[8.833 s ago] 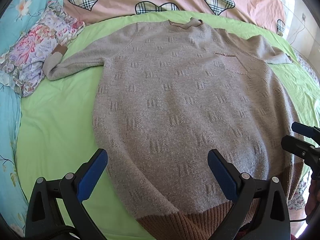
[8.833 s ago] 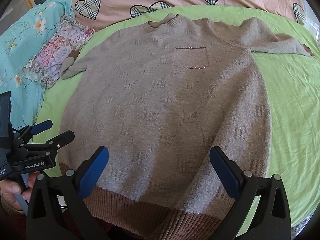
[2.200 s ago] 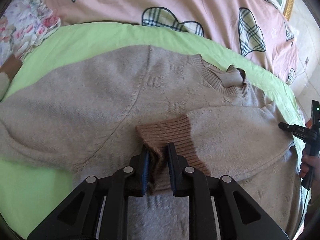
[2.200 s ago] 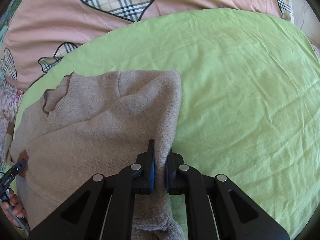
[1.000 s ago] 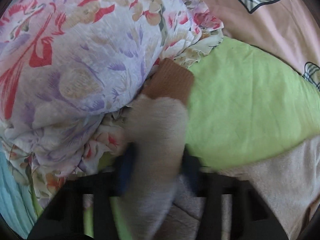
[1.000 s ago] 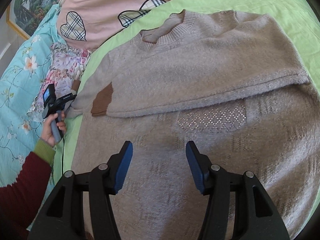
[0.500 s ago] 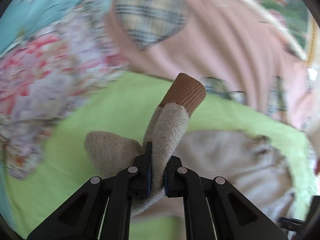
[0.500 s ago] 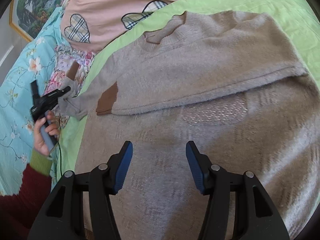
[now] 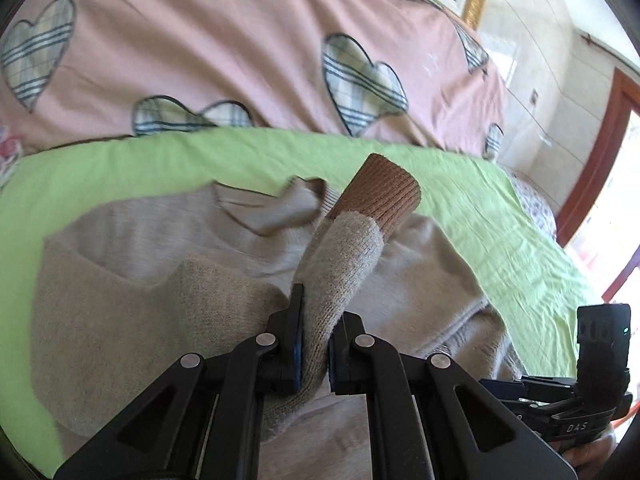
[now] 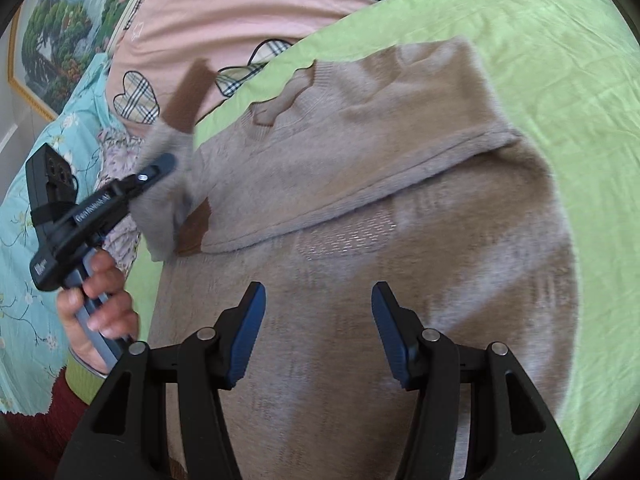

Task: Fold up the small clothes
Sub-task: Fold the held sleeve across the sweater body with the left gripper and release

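This is a bedroom in a home. A bed carries a wrinkled lime-green sheet [image 10: 560, 92], a pink quilt with plaid heart patches [image 9: 240, 60] and a turquoise floral bedspread [image 10: 24, 312]. A gold-framed landscape painting [image 10: 52, 36] hangs on the wall, and a reddish-brown wooden door frame [image 9: 592, 160] stands beside pale wall panels.

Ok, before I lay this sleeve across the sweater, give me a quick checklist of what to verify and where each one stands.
1. Left hand-held gripper shut on the sleeve: ok.
2. Brown cuff free, clear of the pads: ok.
3. Other sleeve already folded across the sweater, its cuff lying flat: ok.
4. Right hand-held gripper open, holding nothing: ok.
5. Green sheet around the sweater free of clutter on the right: ok.
6. Bottom hem lying flat: cannot tell, out of view.
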The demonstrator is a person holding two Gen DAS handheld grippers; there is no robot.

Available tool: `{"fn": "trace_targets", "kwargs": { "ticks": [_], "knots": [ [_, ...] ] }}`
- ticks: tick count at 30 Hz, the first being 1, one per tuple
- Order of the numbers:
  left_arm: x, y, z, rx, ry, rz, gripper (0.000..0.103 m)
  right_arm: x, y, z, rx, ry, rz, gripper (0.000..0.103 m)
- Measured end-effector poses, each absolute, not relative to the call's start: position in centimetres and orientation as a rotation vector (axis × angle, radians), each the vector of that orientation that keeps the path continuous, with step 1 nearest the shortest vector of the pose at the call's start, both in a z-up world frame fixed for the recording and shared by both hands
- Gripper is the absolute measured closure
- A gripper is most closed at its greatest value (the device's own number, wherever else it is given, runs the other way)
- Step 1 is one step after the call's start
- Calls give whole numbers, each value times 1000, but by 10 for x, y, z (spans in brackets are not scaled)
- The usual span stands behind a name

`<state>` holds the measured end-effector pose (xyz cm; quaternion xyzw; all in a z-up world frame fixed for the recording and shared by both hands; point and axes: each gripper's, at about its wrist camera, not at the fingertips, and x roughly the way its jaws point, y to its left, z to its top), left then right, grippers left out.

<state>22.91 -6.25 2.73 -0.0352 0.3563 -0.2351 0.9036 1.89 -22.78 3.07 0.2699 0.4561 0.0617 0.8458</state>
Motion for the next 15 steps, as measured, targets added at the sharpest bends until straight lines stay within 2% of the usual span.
{"fn": "trace_targets", "kwargs": {
  "ticks": [4,7,9,10,11,13,15],
  "knots": [
    [236,-93,3,-34,778,-510,95,15,-237,29,586,955,115,46],
    [243,-102,-14,-3,819,-508,90,16,-243,29,601,946,105,46],
    [242,-100,-22,-1,839,-510,75,18,-245,29,609,939,99,46],
    [240,-97,-24,-6,848,-511,61,20,-246,29,615,936,98,46],
    [237,-95,-24,-11,846,-511,51,22,-247,29,618,934,98,46],
    [227,-86,-20,-14,831,-513,46,28,-248,30,618,930,102,46],
    [216,-75,-14,-6,815,-504,46,35,-248,31,619,925,105,46]
  ]
}}
